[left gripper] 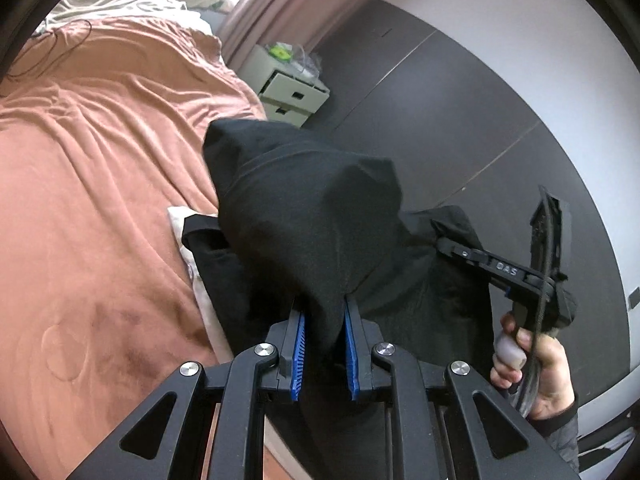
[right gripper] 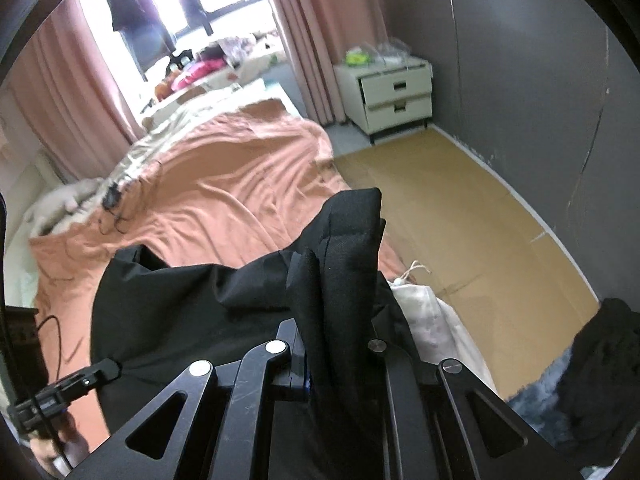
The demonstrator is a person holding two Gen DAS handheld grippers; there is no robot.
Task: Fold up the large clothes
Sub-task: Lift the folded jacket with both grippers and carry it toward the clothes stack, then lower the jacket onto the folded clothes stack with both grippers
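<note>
A large black garment (left gripper: 308, 208) hangs between both grippers above the edge of a bed with an orange sheet (left gripper: 100, 152). My left gripper (left gripper: 325, 312) is shut on a bunch of the black fabric, which rises over its blue pads (left gripper: 300, 356). My right gripper (right gripper: 336, 320) is shut on another part of the black garment (right gripper: 200, 300); the fabric stands up over its fingers and hides the tips. The right gripper also shows in the left wrist view (left gripper: 452, 246), its tip buried in the cloth. The left gripper shows low left in the right wrist view (right gripper: 108, 368).
A white bedside cabinet (right gripper: 392, 96) stands by the grey wall. Cardboard (right gripper: 460, 208) covers the floor beside the bed. A white cloth (right gripper: 424, 312) lies at the bed edge. Dark clothing (right gripper: 600, 360) lies on a blue rug at right. A cable (right gripper: 116, 200) lies on the sheet.
</note>
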